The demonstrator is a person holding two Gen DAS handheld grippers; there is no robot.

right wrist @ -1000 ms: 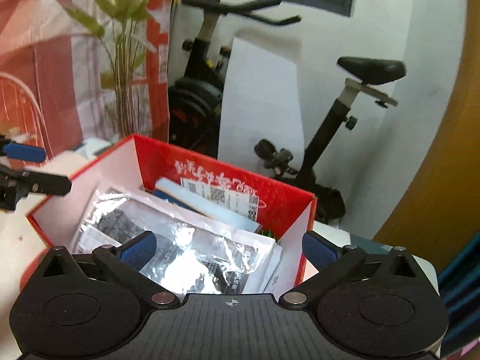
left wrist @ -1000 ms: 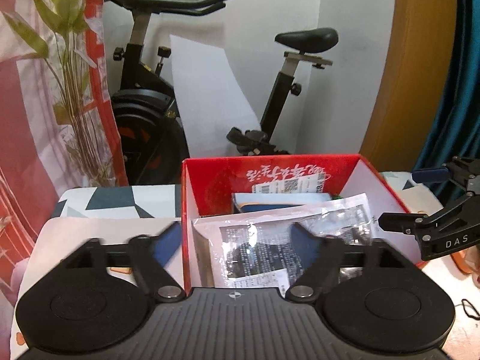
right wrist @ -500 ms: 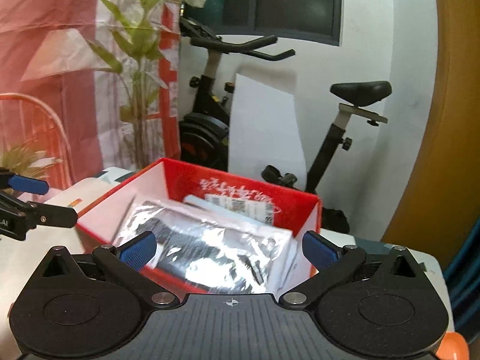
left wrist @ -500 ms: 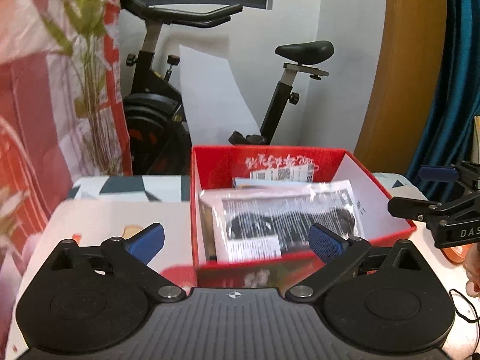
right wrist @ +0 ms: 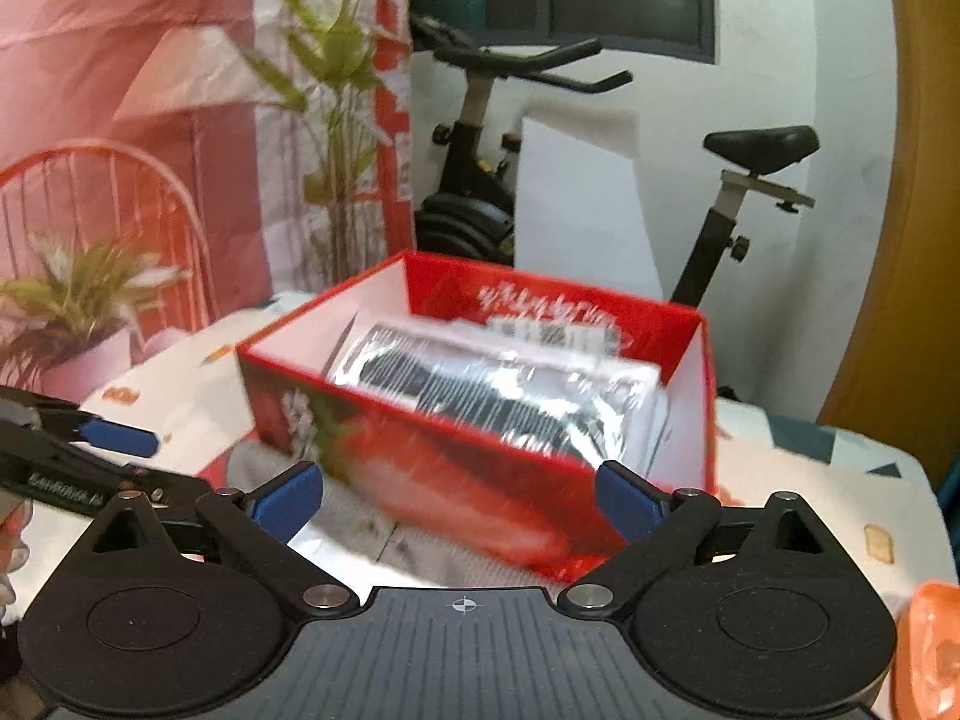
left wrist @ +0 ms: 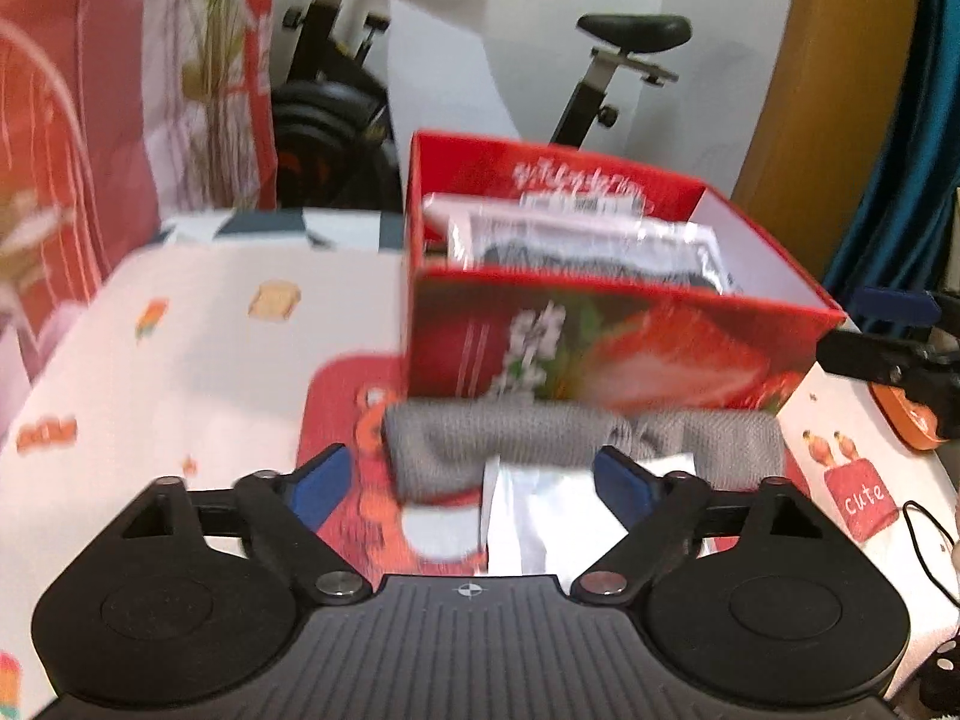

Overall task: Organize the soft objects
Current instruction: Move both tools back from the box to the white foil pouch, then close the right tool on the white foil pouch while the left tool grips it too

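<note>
Lying crosswise just in front of the red box, the grey knitted item runs left to right on the patterned tablecloth, with a clear plastic packet at its near edge. The box holds a bagged dark garment. The left gripper is closing with nothing gripped; the right gripper is narrowing too, empty. An exercise bike stands behind.

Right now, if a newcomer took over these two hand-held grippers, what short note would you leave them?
Left gripper: jaws closing, nothing pinched yet; the grey knitted item and a clear plastic packet lie between and just beyond the fingers.
Right gripper: jaws closing slightly, empty, facing the red box.
Done: shiny packets already in the box.
Left: the grey item and its packet on the table in front of the box.
</note>
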